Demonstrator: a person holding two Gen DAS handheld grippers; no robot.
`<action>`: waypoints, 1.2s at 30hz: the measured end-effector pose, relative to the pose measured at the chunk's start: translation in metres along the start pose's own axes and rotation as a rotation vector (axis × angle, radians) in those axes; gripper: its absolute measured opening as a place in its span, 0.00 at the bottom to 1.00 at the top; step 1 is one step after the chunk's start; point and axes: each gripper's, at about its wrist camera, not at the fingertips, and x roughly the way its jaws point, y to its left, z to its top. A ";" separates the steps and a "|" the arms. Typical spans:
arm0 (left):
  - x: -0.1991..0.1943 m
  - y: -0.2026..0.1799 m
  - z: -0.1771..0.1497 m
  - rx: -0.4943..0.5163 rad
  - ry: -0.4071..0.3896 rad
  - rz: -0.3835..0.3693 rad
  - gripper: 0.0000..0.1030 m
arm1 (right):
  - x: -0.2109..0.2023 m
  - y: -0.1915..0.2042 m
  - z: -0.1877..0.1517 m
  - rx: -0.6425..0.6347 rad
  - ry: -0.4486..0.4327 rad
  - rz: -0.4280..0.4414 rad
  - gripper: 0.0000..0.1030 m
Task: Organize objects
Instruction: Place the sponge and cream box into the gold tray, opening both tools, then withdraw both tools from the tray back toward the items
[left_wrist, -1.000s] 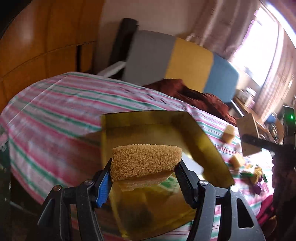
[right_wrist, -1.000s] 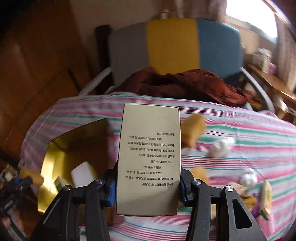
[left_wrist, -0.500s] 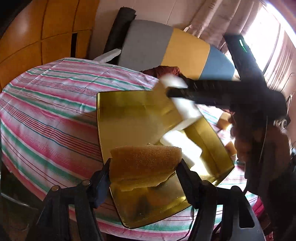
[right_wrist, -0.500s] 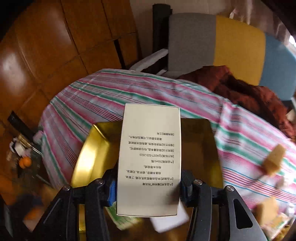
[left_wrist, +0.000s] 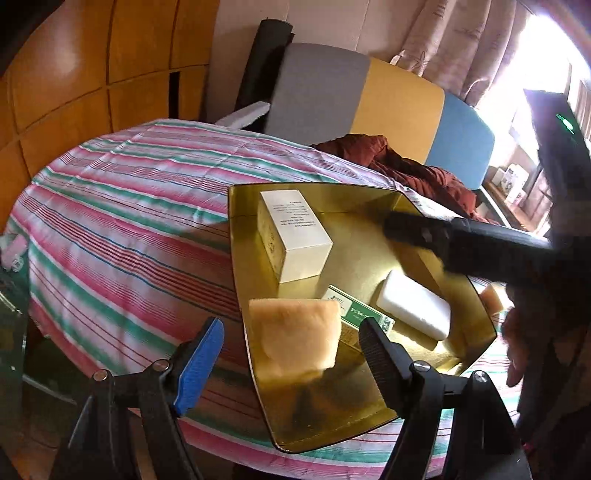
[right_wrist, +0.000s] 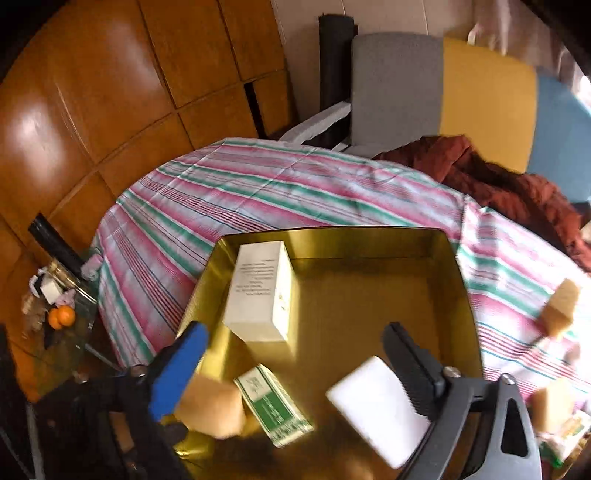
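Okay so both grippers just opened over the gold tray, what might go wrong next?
The sponge sits at the gold tray near edge between the left gripper open jaws, so pulling back carelessly might drag it out. The right gripper hangs low over the white block and green packet; sweeping sideways may knock them or the cream box.

Open tongs (right_wrist: 295, 354) above gold tray (right_wrist: 369, 236) holding cream box (right_wrist: 258, 291).

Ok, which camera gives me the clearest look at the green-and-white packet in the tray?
The right wrist view: the green-and-white packet lies nearly whole there, slightly blurred. In the left wrist view the sponge and the left gripper's finger hide much of the packet.
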 end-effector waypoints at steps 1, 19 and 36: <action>-0.002 -0.001 0.001 0.004 -0.005 0.011 0.75 | -0.004 0.001 -0.003 -0.014 -0.011 -0.024 0.99; -0.045 -0.019 0.004 0.099 -0.188 0.262 0.75 | -0.048 -0.017 -0.057 0.028 -0.096 -0.192 1.00; -0.055 -0.050 -0.004 0.194 -0.217 0.283 0.75 | -0.072 -0.027 -0.075 0.036 -0.136 -0.235 1.00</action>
